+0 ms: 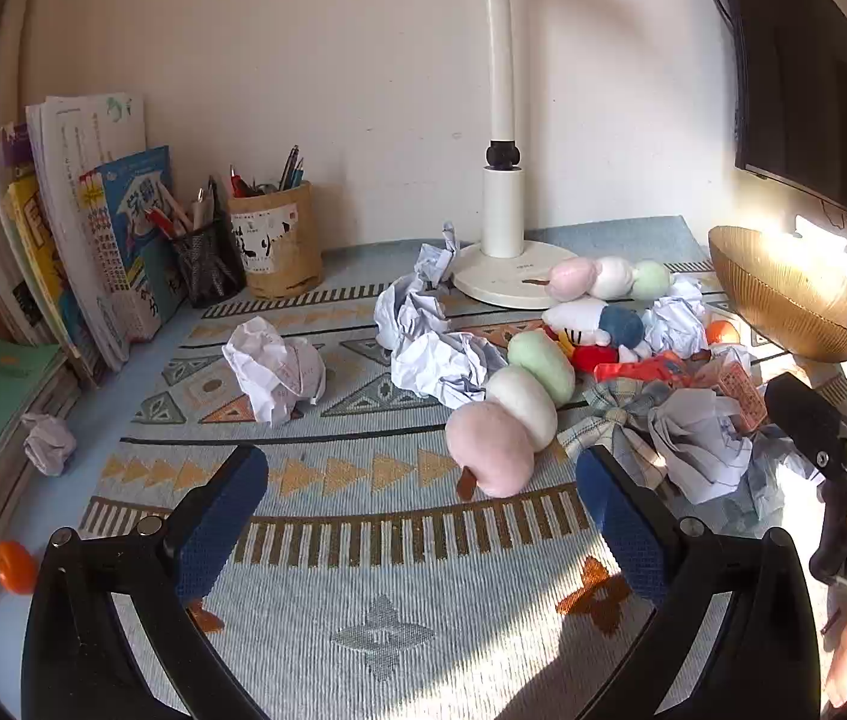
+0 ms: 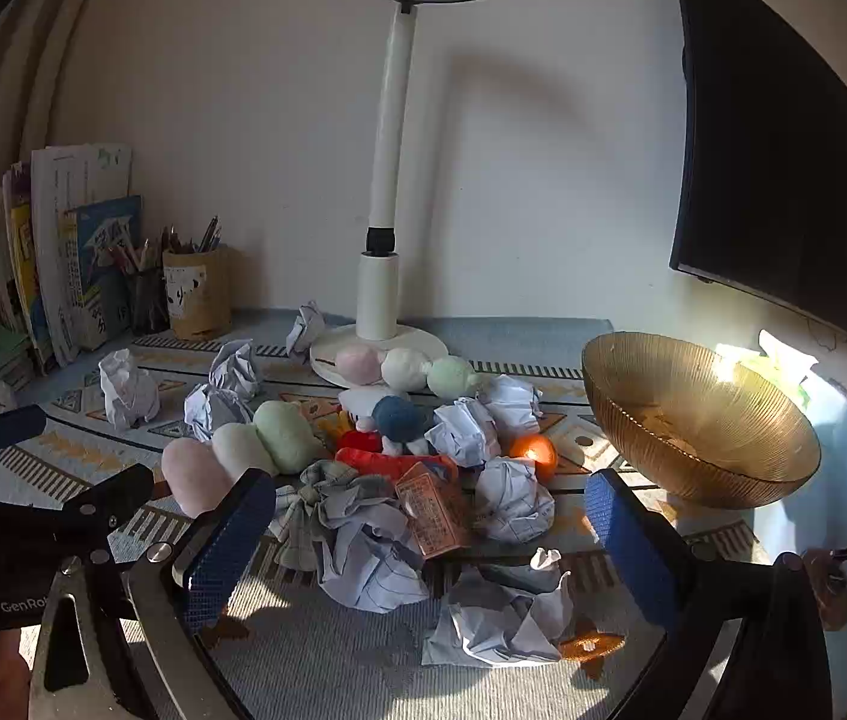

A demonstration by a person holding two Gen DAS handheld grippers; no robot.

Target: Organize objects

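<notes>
A heap of clutter lies mid-desk on a patterned mat (image 1: 363,540): crumpled paper balls (image 1: 273,375) (image 2: 375,552), two pink-white-green plush skewers (image 1: 510,414) (image 2: 243,456), a white plush toy with a blue ear (image 1: 594,321) (image 2: 399,417), a checked cloth bow (image 2: 315,492) and a small orange box (image 2: 432,516). My left gripper (image 1: 423,480) hovers open just before the nearer skewer, nothing between its blue pads (image 1: 219,525). My right gripper (image 2: 432,513) is open too, low over the paper and the orange box. An amber ribbed bowl (image 2: 699,426) (image 1: 789,300) stands at the right.
A white desk lamp (image 1: 504,204) (image 2: 384,276) stands behind the heap. Upright books (image 1: 81,240), a mesh pen cup (image 1: 207,264) and a paper pen pot (image 1: 276,240) line the back left. Orange balls (image 1: 12,564) (image 2: 534,450) lie about. A dark monitor (image 2: 783,180) hangs at right.
</notes>
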